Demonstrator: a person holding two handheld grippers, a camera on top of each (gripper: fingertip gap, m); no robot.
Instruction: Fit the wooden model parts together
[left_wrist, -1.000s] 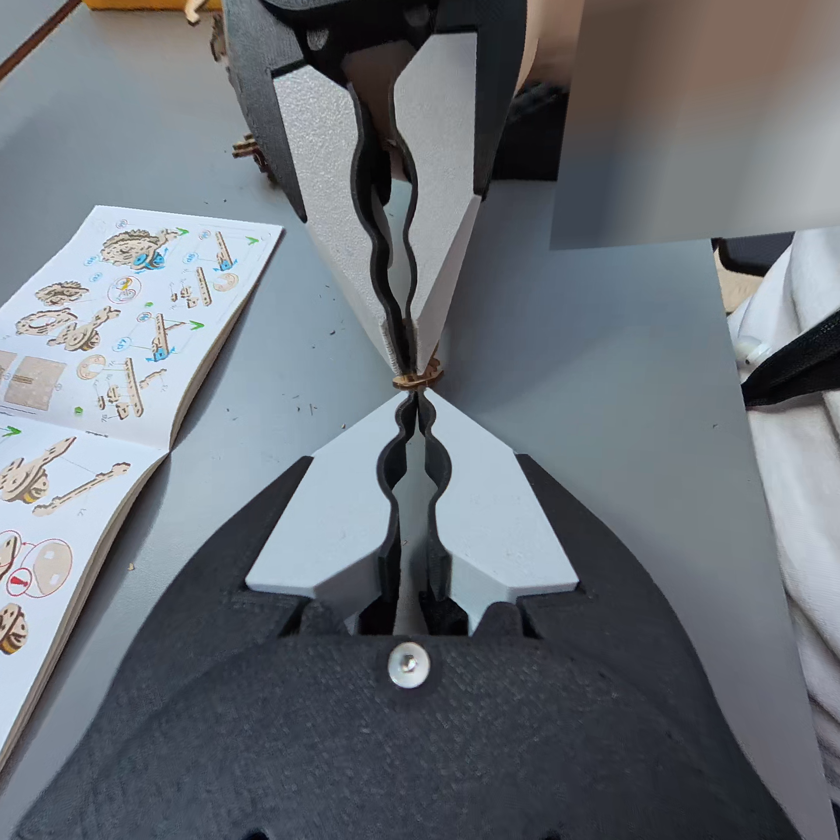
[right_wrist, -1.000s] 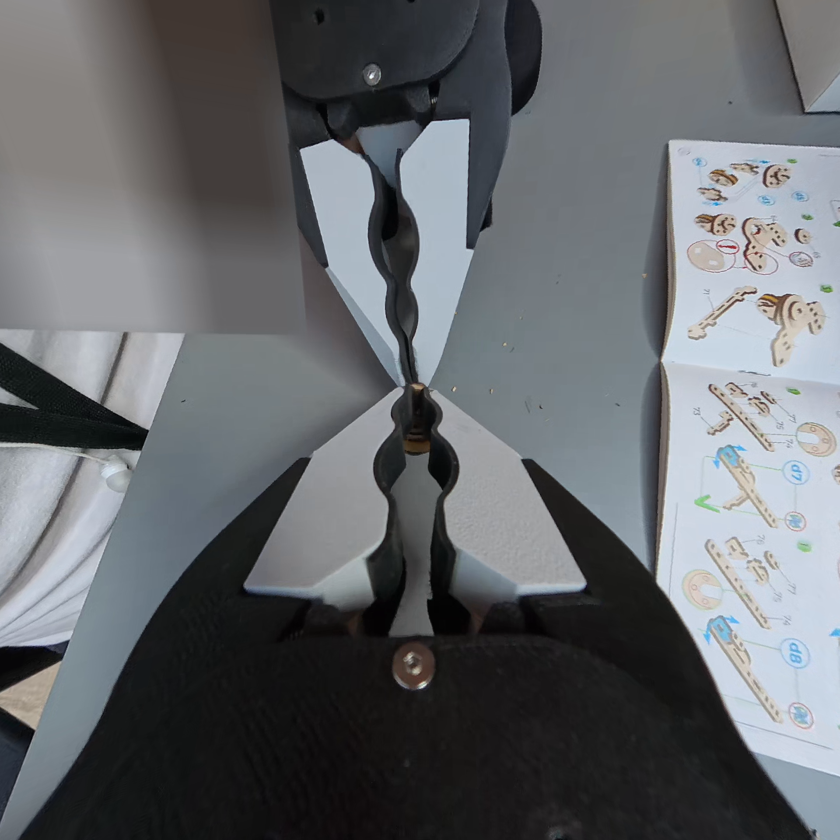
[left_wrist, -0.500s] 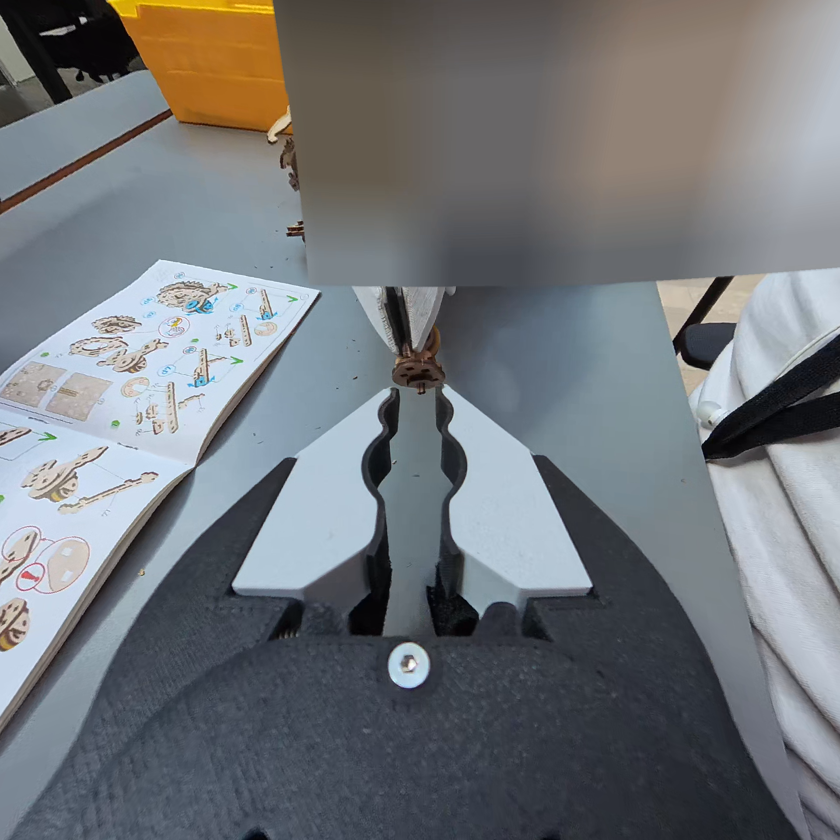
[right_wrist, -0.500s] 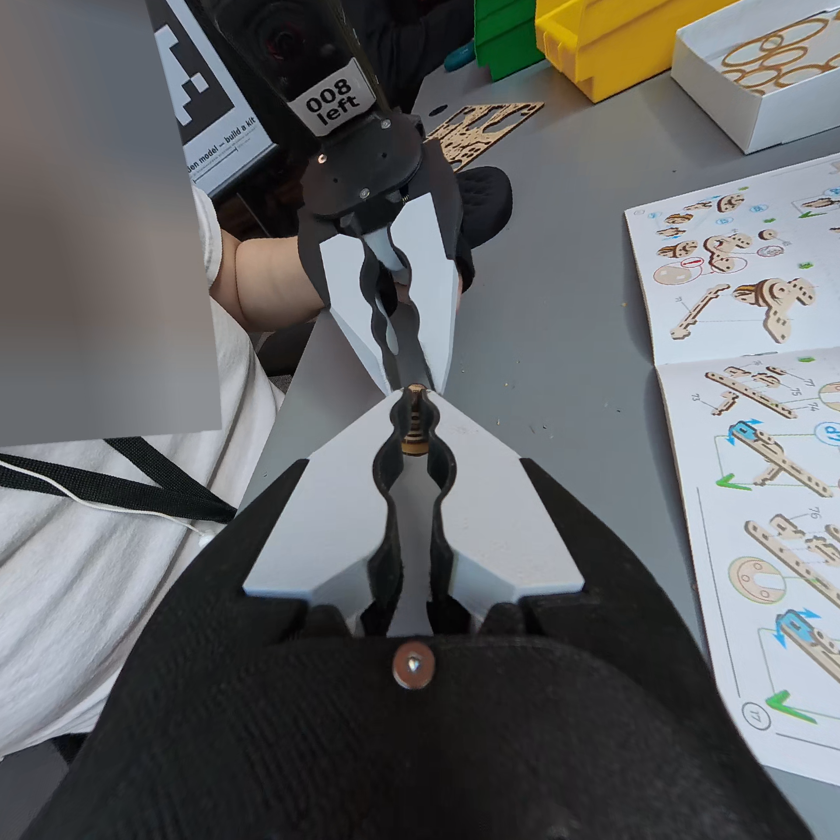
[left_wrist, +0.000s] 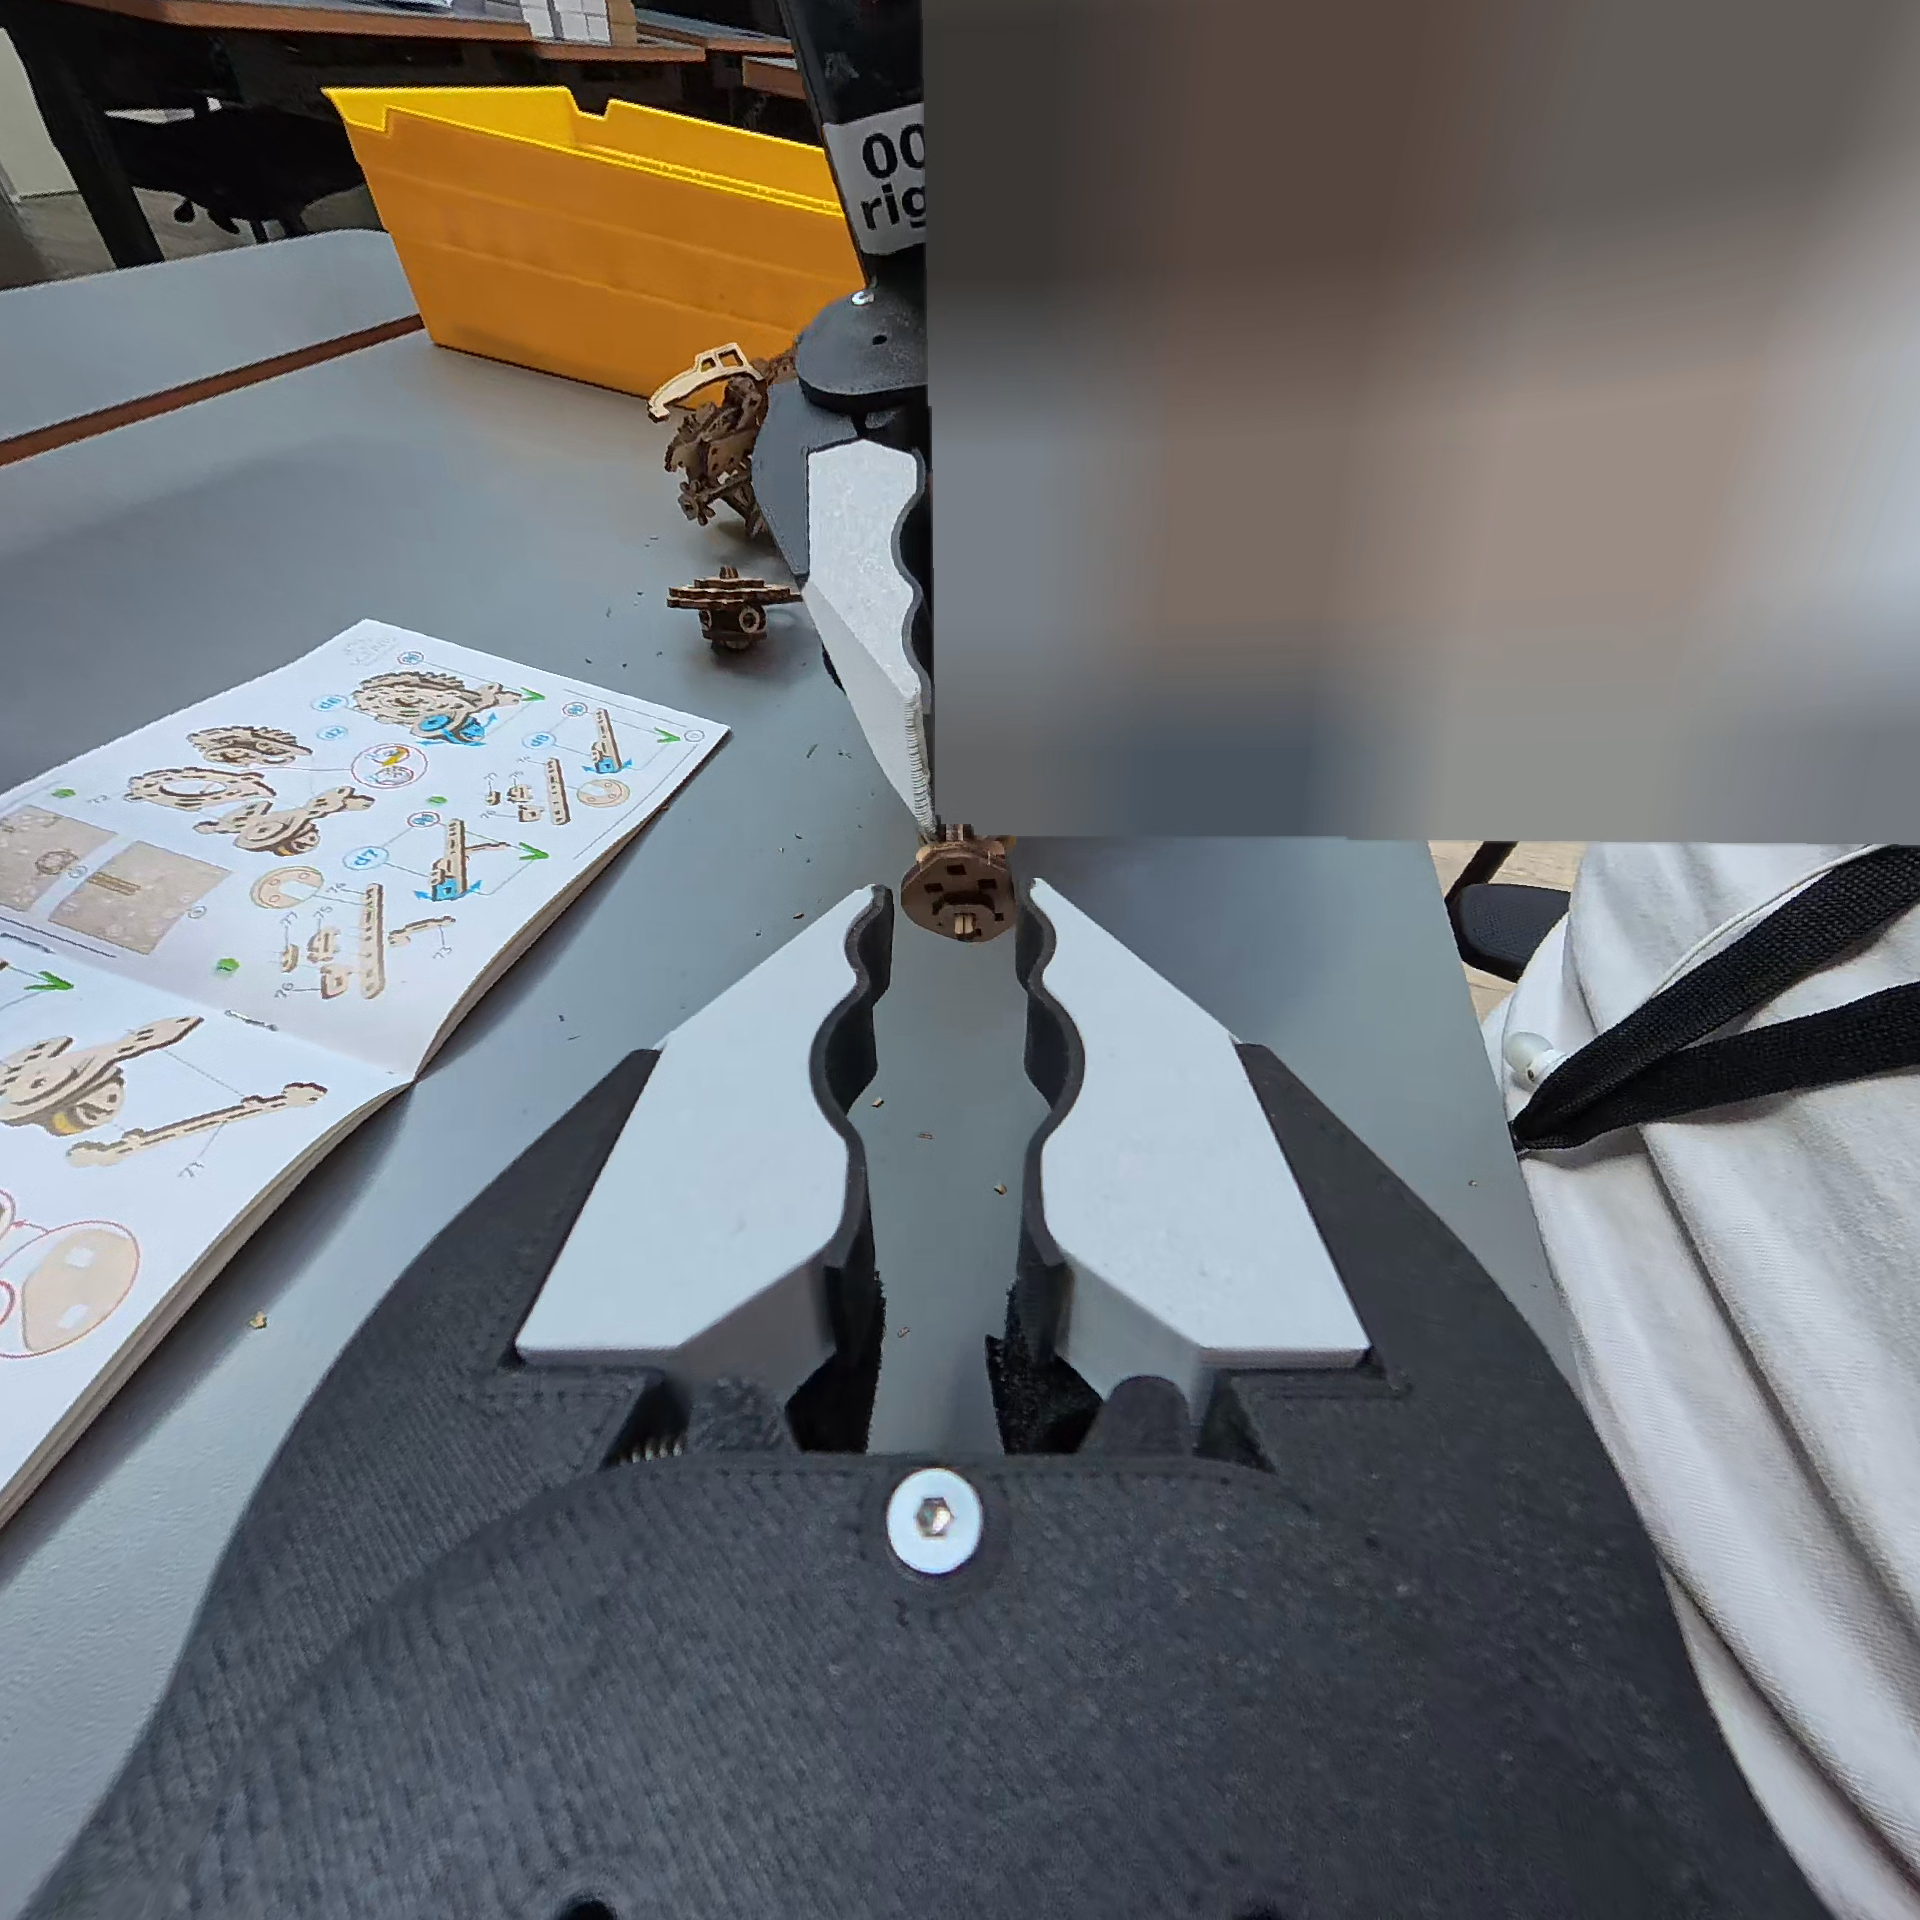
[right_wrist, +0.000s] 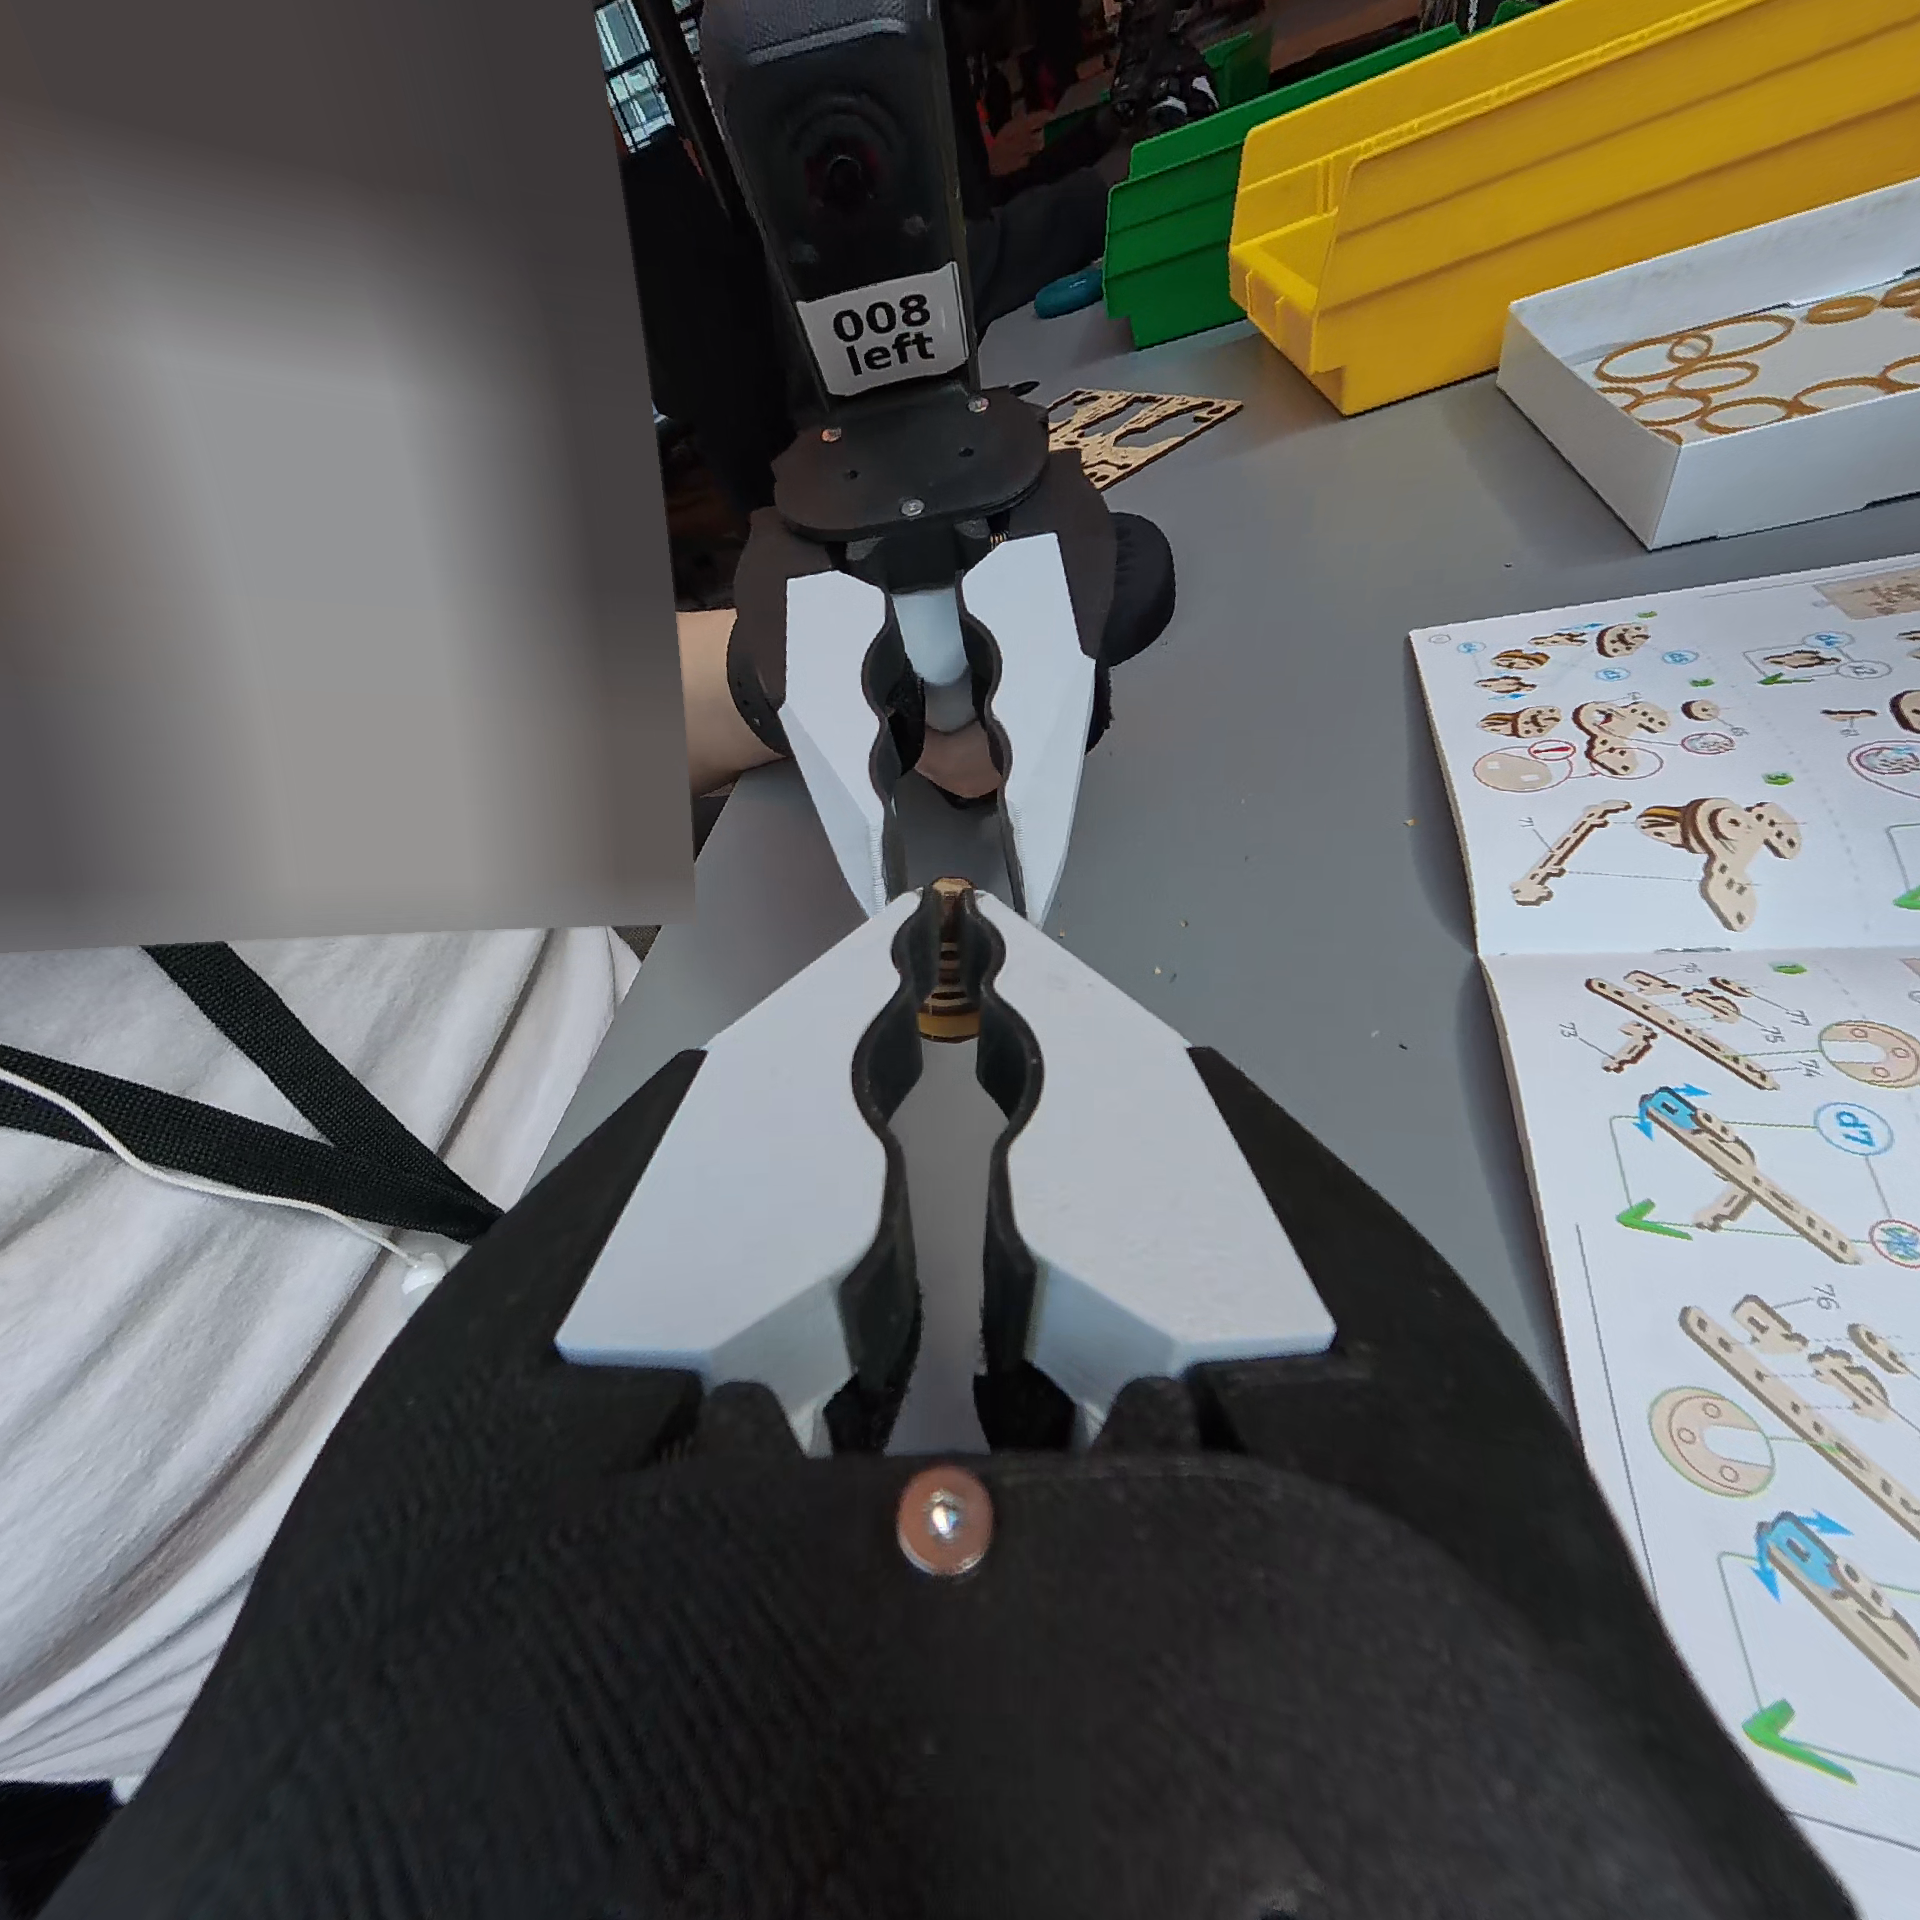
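Observation:
A small round wooden model part (left_wrist: 956, 885) sits right between the tips of my left gripper (left_wrist: 956, 902), which is open and not touching it. In the right wrist view my right gripper (right_wrist: 948, 906) is shut on this part (right_wrist: 948, 992), a short stack of wooden discs on a peg, held above the grey table (right_wrist: 1299, 831). The left gripper's white fingers (right_wrist: 1039, 727) face mine tip to tip, spread to either side of the part. Only one finger (left_wrist: 868, 592) of the right gripper shows in the left wrist view; a blurred patch hides the rest.
An open instruction booklet (left_wrist: 312, 883) lies on the table, also in the right wrist view (right_wrist: 1714, 1039). Two wooden gear assemblies (left_wrist: 732, 608) stand near a yellow bin (left_wrist: 603, 229). A green bin (right_wrist: 1174, 229), a white box (right_wrist: 1766, 488) and a cut wooden sheet (right_wrist: 1132, 426) lie farther off. A person in white (left_wrist: 1714, 1351) is at the table edge. Left and right tips are no more than a few centimetres apart.
My left gripper has opened and let go of the part. The right gripper still holds it. Both views have tilted up from the table towards the bins.

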